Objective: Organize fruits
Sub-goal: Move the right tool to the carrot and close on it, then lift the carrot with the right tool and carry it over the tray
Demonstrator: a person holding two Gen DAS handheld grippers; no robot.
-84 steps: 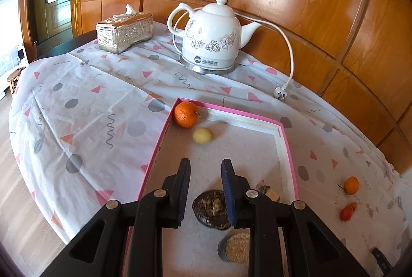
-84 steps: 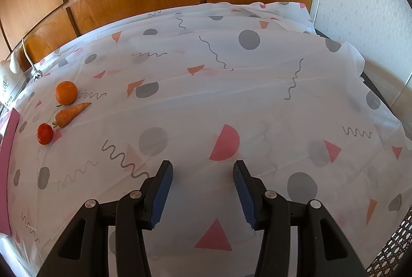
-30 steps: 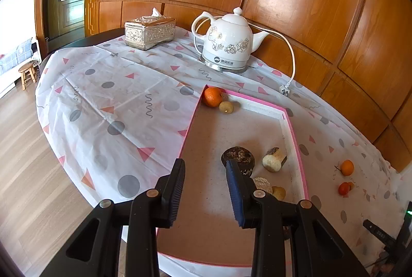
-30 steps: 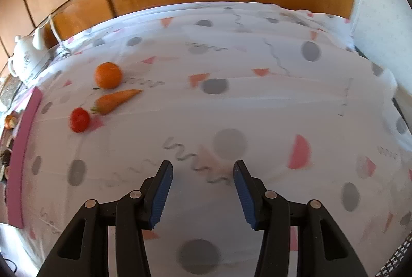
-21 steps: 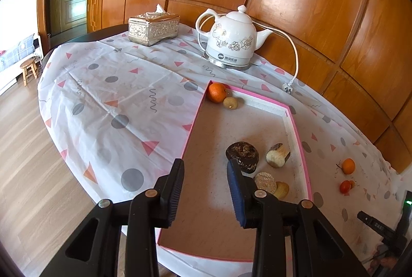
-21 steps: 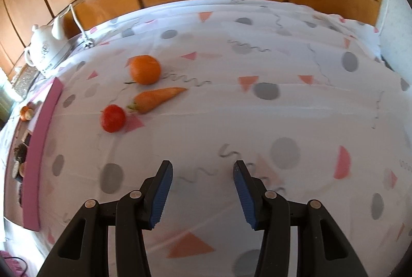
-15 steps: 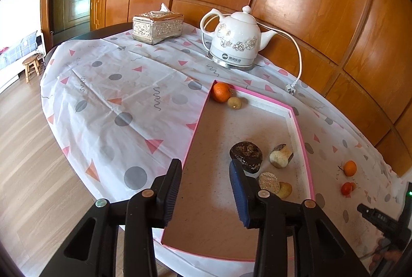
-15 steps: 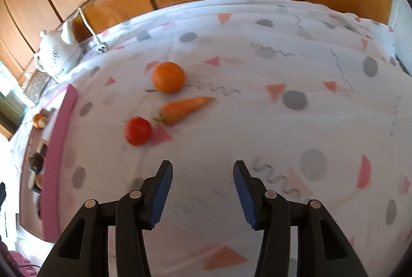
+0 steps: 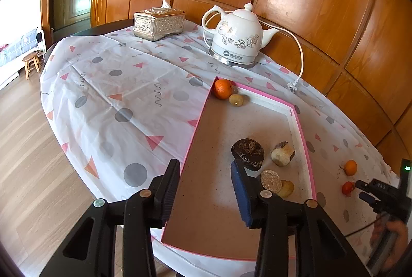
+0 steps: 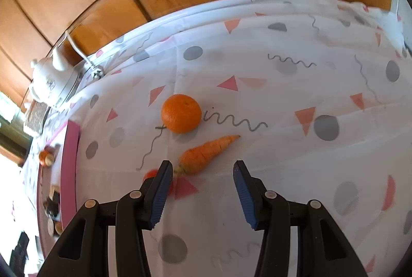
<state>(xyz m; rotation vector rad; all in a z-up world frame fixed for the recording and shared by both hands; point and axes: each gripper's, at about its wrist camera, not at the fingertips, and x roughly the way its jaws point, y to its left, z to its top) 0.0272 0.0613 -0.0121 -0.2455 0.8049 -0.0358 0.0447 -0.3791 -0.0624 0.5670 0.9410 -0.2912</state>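
Note:
In the right wrist view an orange (image 10: 181,116), a carrot (image 10: 206,152) and a red tomato (image 10: 152,175), partly hidden behind my left finger, lie on the patterned tablecloth. My right gripper (image 10: 202,177) is open and empty just short of the carrot. In the left wrist view a pink-rimmed tray (image 9: 197,122) holds an orange (image 9: 223,89), a small yellowish fruit (image 9: 235,99) and several brown items (image 9: 248,153). My left gripper (image 9: 204,183) is open and empty above the tray's near end.
A white kettle (image 9: 238,40) with a cord and a silver tissue box (image 9: 159,24) stand at the back of the table. Wood panelling runs behind. The table's left edge drops to the floor. The right gripper shows at the far right in the left wrist view (image 9: 381,195).
My left gripper has pulled back and up from the tray. My right gripper has swung left and moved in on the orange, carrot and tomato.

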